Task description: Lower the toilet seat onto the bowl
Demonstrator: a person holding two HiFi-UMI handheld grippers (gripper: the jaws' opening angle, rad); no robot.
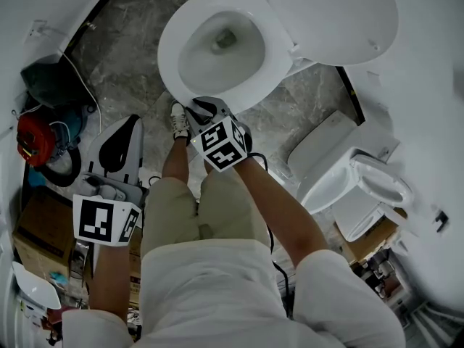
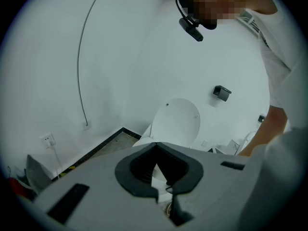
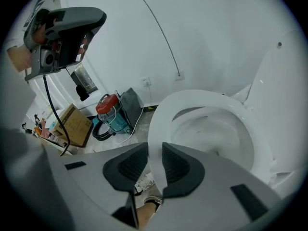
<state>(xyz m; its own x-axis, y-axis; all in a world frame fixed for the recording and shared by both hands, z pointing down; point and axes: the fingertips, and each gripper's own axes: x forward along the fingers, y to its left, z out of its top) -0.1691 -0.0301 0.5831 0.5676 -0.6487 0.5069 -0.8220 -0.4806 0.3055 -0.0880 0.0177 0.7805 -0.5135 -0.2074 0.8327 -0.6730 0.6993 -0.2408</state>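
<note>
1. Your right arm reaches straight out from your body at 5 o'clock toward the middle of the head view. It tips the right gripper [image 1: 205, 107] steeply down at the front edge of the toilet.
2. Its dark ribbed fingers [image 3: 179, 165] are nearly together and clamped on the front rim of the white oval plastic toilet seat [image 3: 202, 97], one pad on each face of the ring.
3. The toilet seat [image 1: 170, 49] lies low over the white ceramic bowl [image 1: 221, 49] at 12 o'clock. The broad white lid [image 1: 341, 13] stands raised behind it at 1 o'clock.
4. Your left arm is bent close to your side at 8 o'clock. It carries the left gripper [image 1: 130, 120] over the grey marble floor [image 1: 123, 56], well apart from the toilet.
5. The left gripper [image 2: 156, 144] has its finger tips meeting, with nothing held between them.
6. Only the right gripper view shows a thin dark gap under the far side of the seat ring. It also shows the red and teal canister vacuum [image 3: 109, 112] and the brown cardboard box [image 3: 74, 121] side on.
7. Only the head view shows a second white toilet [image 1: 362, 180] lying at 3 o'clock and your white trainer [image 1: 178, 119] beside the bowl.
8. The left gripper view looks level at the lid [image 2: 178, 119] against the white wall.
</note>
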